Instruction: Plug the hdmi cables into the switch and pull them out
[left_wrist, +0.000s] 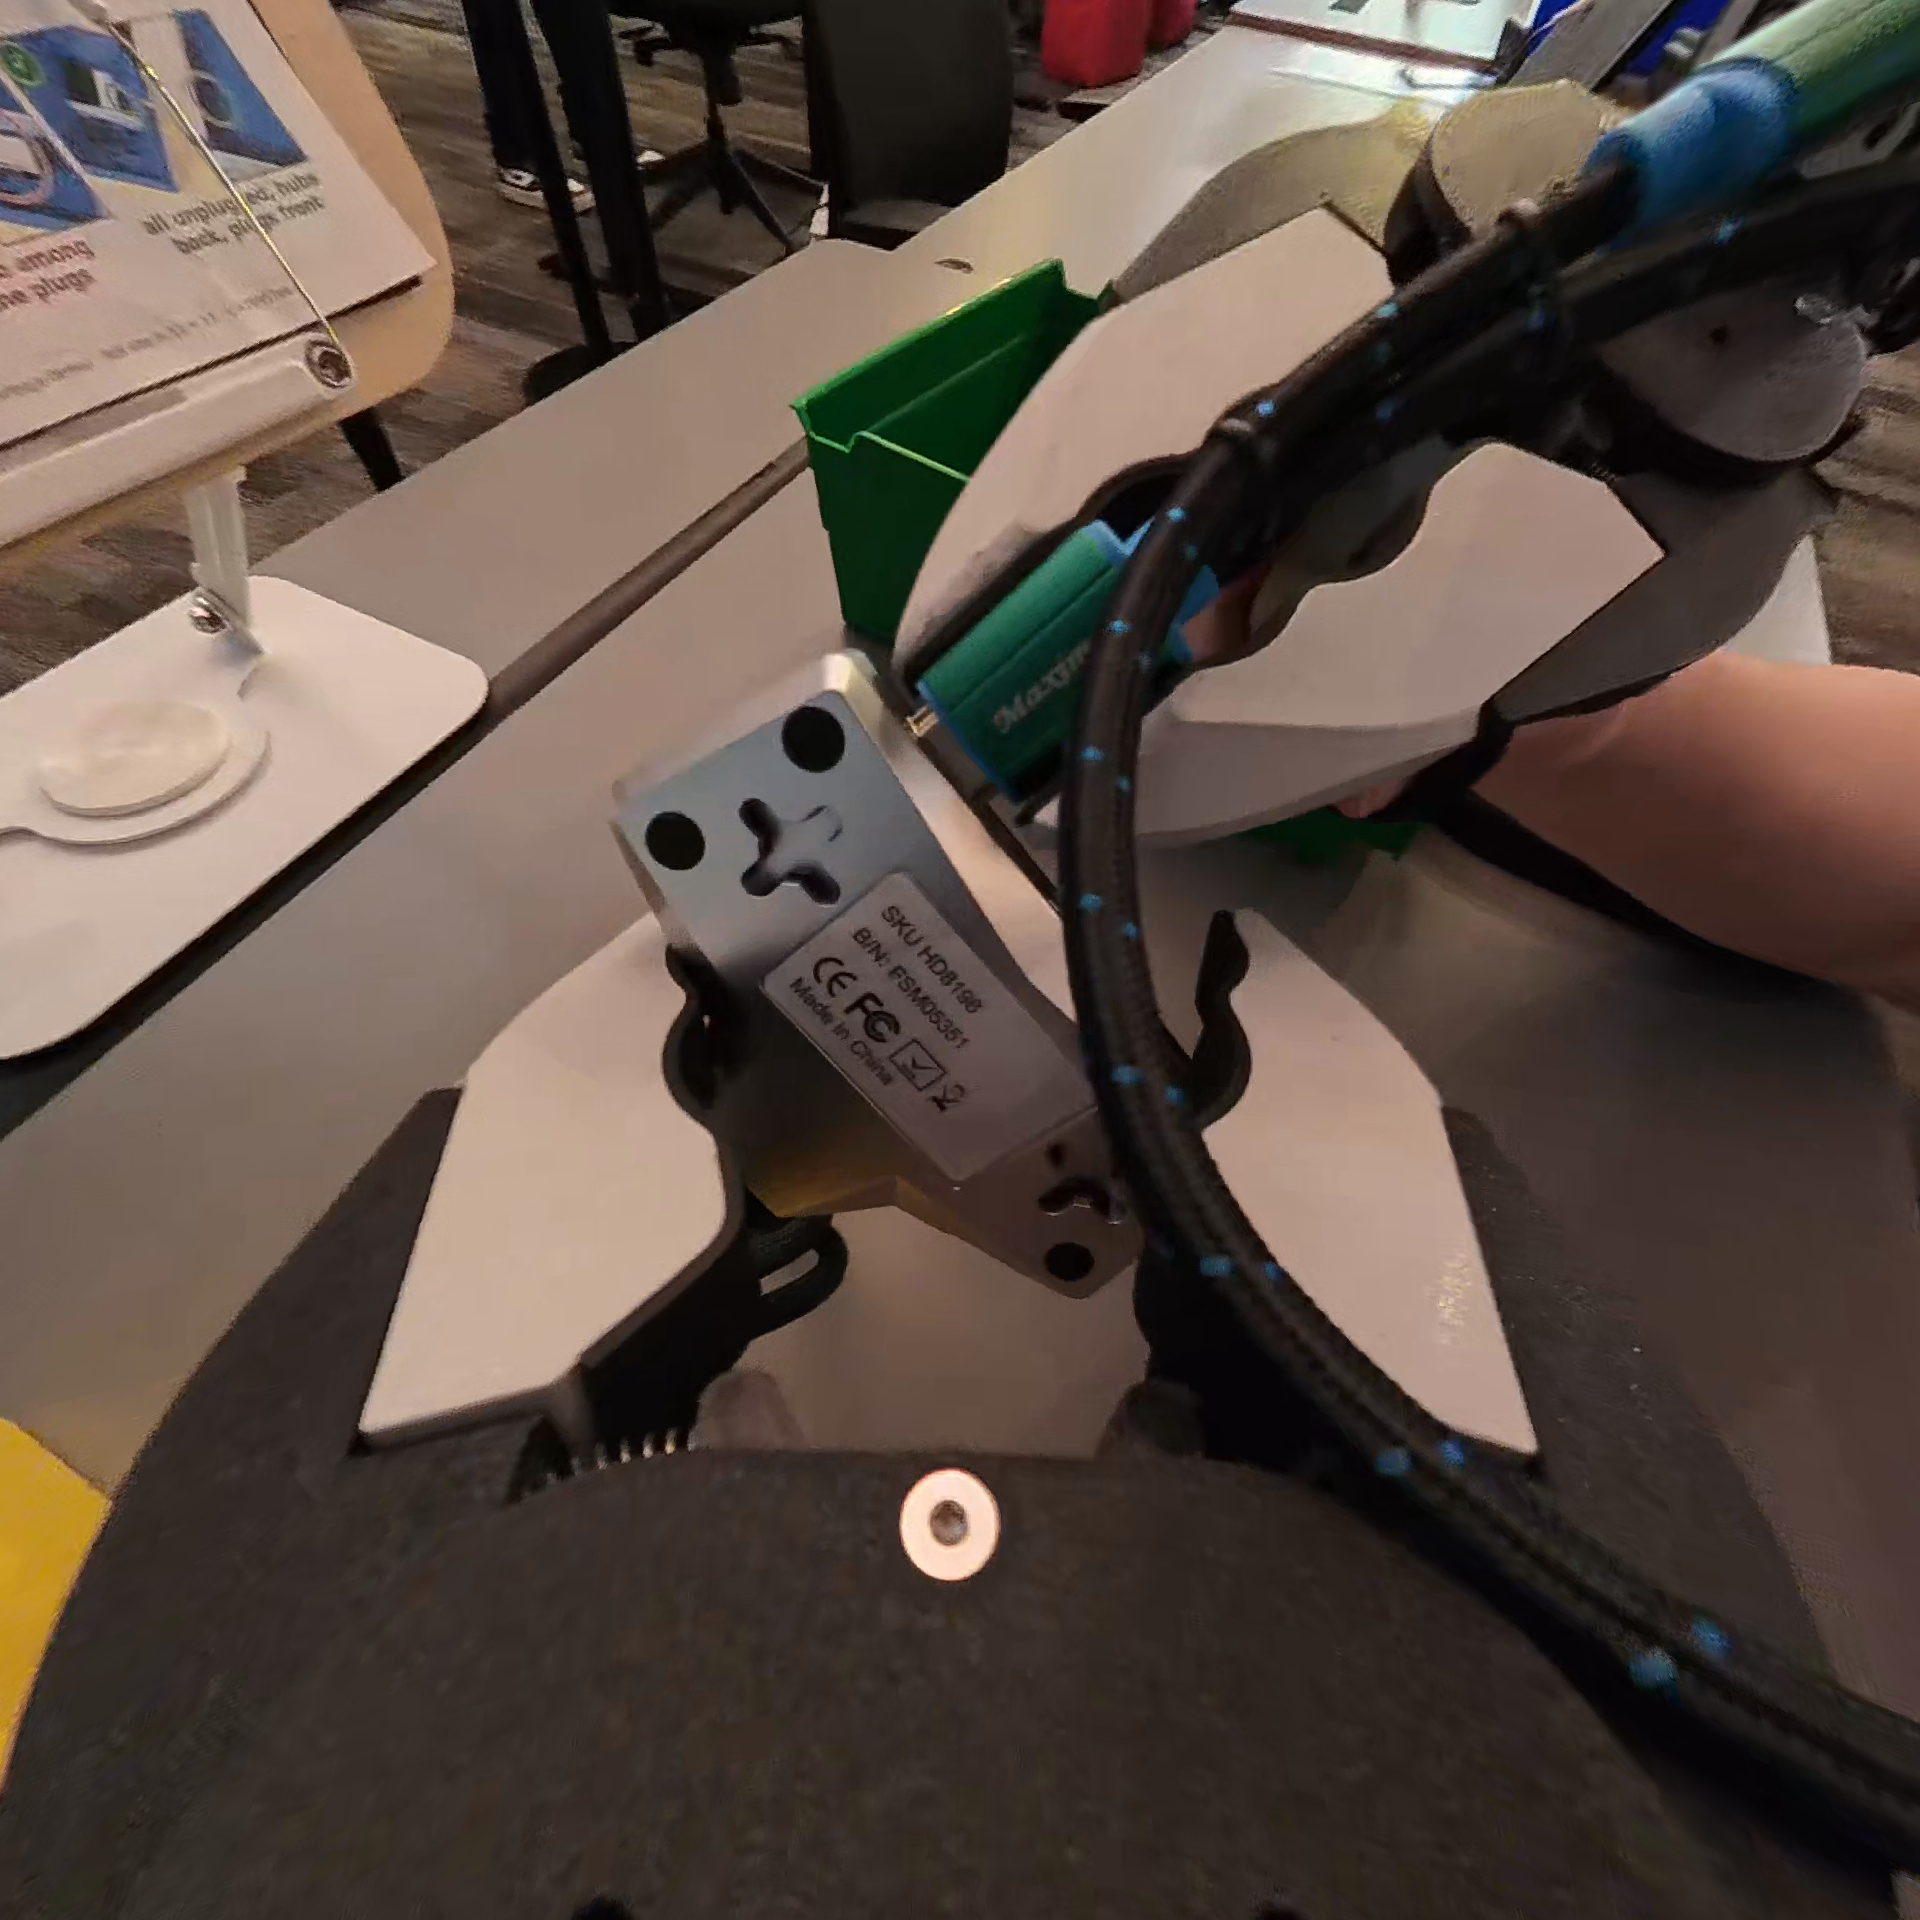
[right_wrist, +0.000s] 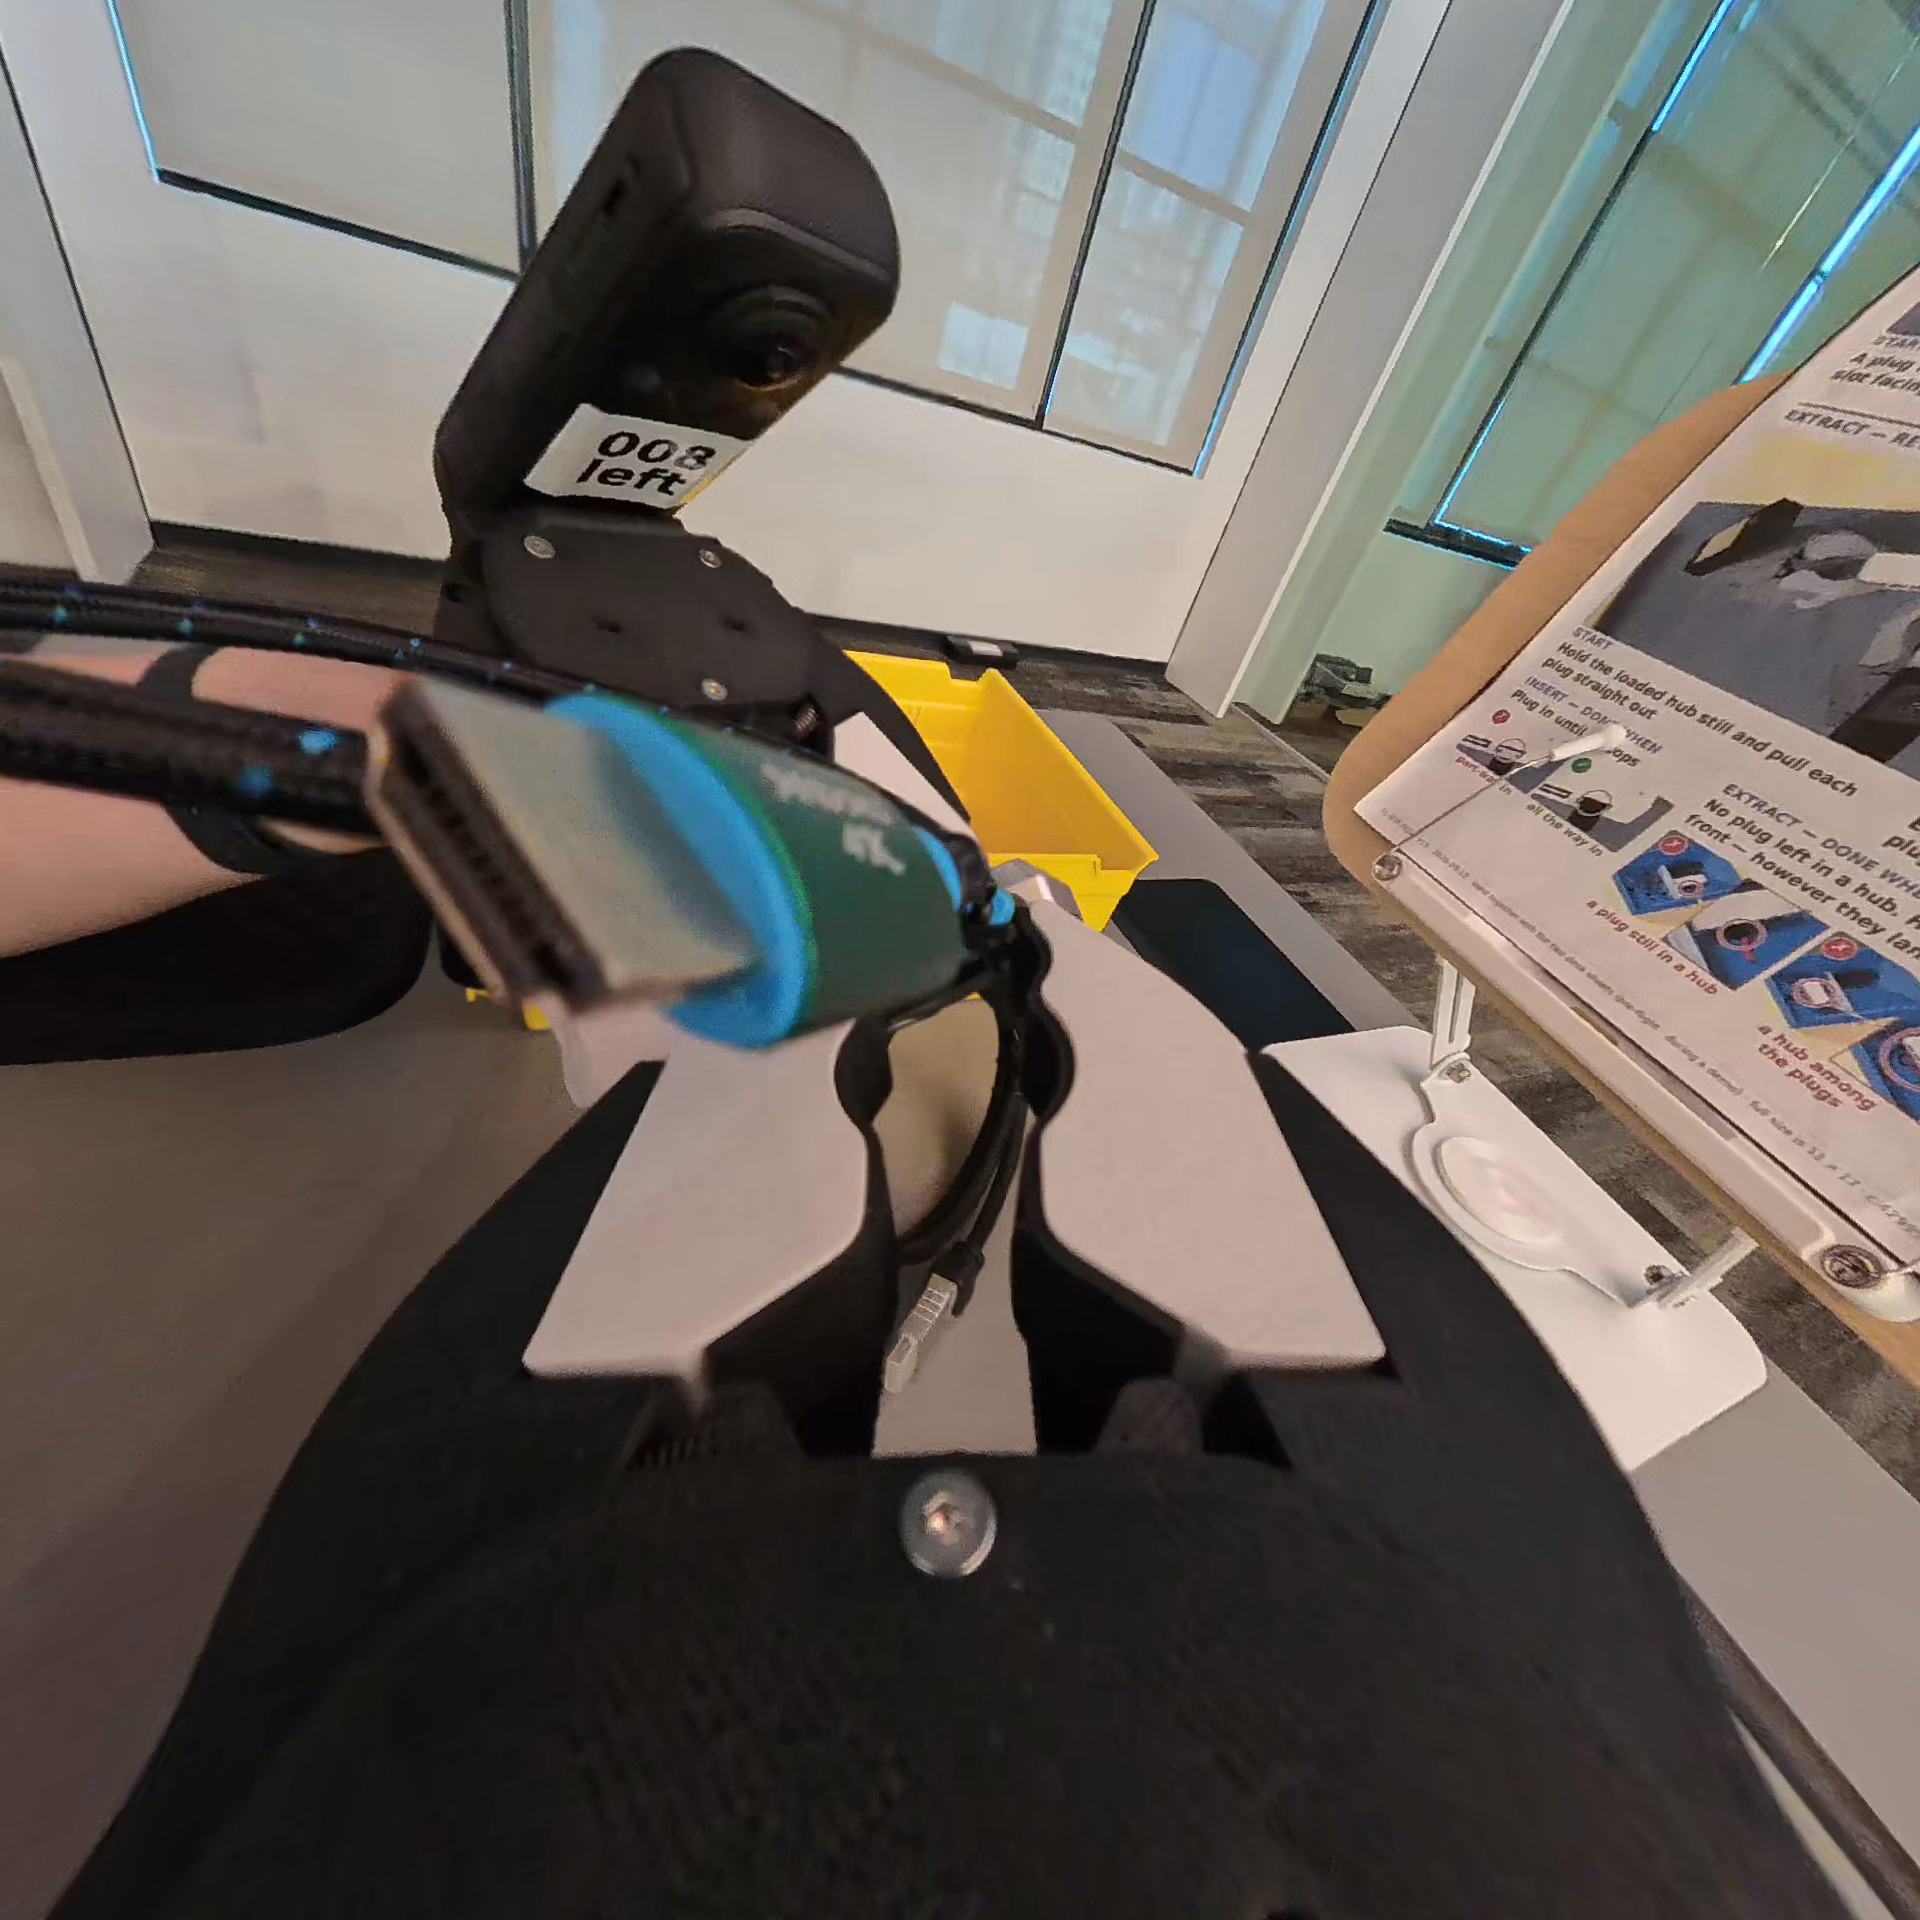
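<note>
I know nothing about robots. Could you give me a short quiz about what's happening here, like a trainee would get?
1. True or false: the left tool is clamped on the silver switch.
2. What does the right tool grip? A) a screwdriver B) a green-and-blue HDMI plug C) a red cup
3. Fill in: in the left wrist view, the bin behind the right tool is coloured ____.

Key: 1 true; 2 B; 3 green.
</note>
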